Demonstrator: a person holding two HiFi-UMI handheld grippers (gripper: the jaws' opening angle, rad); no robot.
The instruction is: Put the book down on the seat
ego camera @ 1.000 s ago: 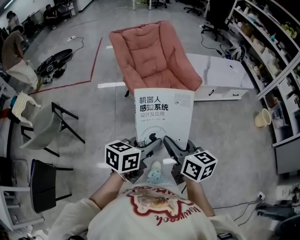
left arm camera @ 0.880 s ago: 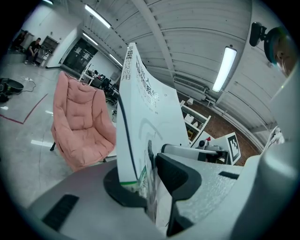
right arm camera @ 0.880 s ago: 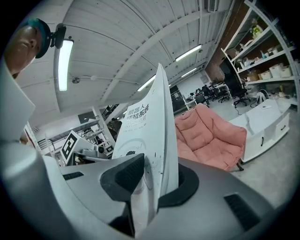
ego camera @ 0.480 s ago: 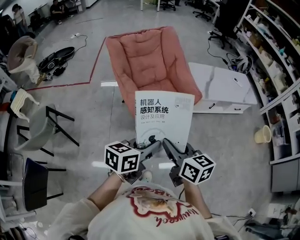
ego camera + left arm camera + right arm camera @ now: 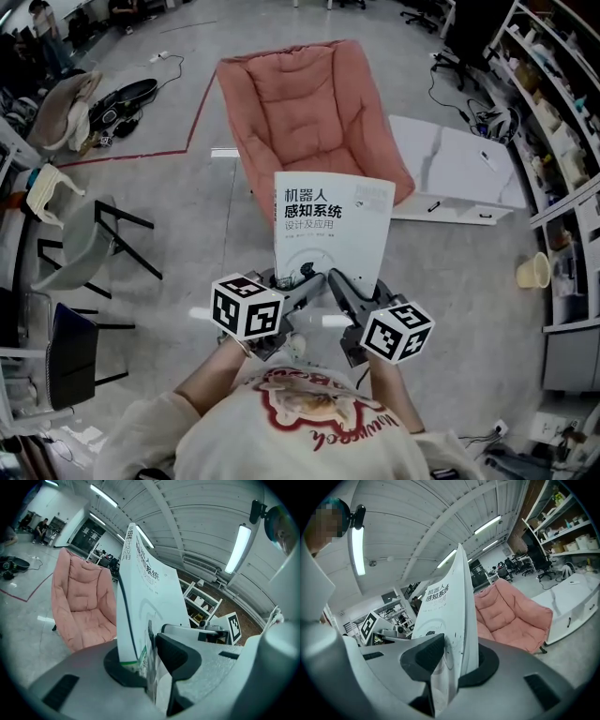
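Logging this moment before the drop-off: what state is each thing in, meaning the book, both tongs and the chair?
book: closed, held in the air, not yet on the seat
left tongs: shut on the book's lower edge
right tongs: shut on the book's lower edge
chair: upright, nothing on its seat

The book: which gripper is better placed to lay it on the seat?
Probably left: the left gripper holds the book at its spine side, the right gripper its page side; the pink chair stands ahead.
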